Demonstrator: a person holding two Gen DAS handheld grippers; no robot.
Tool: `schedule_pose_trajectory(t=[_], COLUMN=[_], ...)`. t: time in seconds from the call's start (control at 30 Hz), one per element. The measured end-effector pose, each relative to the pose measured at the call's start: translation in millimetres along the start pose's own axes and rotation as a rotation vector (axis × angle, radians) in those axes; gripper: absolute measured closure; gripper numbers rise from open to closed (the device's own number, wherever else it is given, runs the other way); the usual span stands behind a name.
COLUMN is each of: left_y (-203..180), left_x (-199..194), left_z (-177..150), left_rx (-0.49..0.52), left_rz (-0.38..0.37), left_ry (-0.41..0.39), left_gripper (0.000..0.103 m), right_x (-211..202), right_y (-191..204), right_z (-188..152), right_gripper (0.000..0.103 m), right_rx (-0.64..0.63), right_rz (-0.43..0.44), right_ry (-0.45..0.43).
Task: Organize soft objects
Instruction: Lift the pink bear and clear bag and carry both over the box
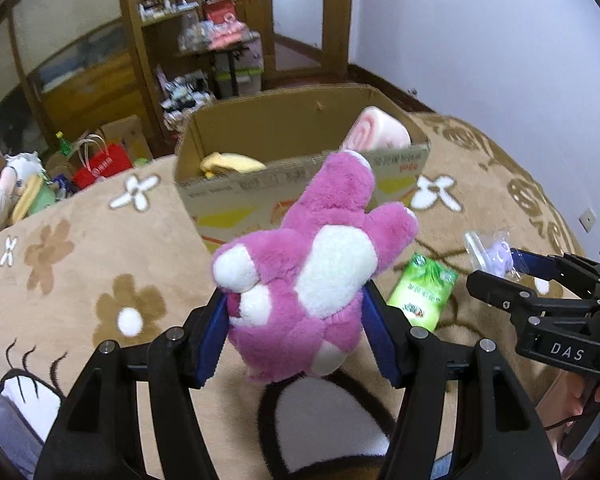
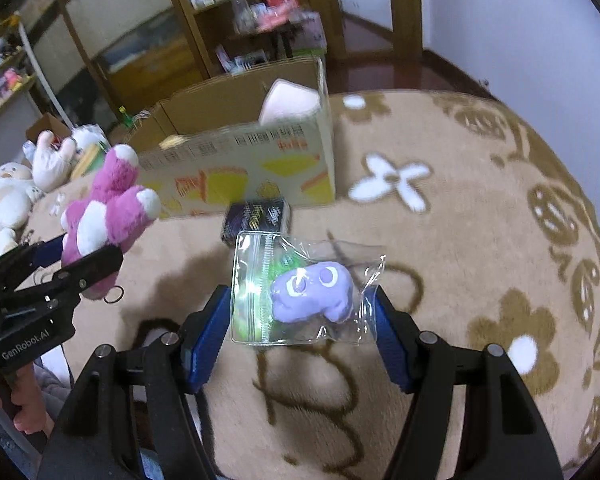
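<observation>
Gripping the pink plush bear (image 1: 300,284) between its blue pads, my left gripper (image 1: 294,332) holds it up over the flowered blanket (image 1: 100,248), just before the cardboard box (image 1: 300,184). A green packet (image 1: 422,294) lies on the blanket beside it. My right gripper (image 2: 302,336) is clamped on a clear bag with a purple plush (image 2: 312,294), near a dark packet (image 2: 256,220).

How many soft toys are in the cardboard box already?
2 show: a yellow one at the left of the cardboard box, a pink-and-white one at its right. The front wall may hide more.
</observation>
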State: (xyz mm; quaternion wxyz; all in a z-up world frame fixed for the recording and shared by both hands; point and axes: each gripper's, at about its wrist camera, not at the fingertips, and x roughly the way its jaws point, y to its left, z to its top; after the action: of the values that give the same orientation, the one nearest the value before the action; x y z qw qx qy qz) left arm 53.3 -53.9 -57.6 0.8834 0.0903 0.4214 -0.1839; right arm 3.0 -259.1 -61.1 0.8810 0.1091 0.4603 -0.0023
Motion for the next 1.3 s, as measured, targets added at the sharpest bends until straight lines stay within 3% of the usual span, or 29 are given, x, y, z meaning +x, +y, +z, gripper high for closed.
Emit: schedule_pose_trajectory(t=[0.3, 0.53, 0.97, 1.13, 1.3], left_y=[6, 13, 20, 22, 26], left_x=[-25, -31, -31, -30, -22], left_z=[12, 24, 61, 72, 78], left_rx=[-0.014, -0.023, -0.012, 0.003, -0.01], left_rz=[0.082, 0.097, 0.108, 0.144, 0.151], left_ry=[-0.152, -0.209, -0.299, -0.334, -0.331], left_gripper=[0.042, 0.042, 0.042, 0.042, 0.041], right_x=[-14, -20, -17, -19, -14], right_y=[11, 20, 22, 24, 30], right_z=[23, 43, 79, 97, 111], right_gripper=[0.031, 0.031, 0.031, 0.031, 0.031], right_rx=[-0.052, -0.097, -0.111, -0.136, -0.177], right_rz=[0.017, 0.016, 0.038, 0.052, 0.058], right_ry=[-0.163, -0.286, -0.357, -0.396, -0.421])
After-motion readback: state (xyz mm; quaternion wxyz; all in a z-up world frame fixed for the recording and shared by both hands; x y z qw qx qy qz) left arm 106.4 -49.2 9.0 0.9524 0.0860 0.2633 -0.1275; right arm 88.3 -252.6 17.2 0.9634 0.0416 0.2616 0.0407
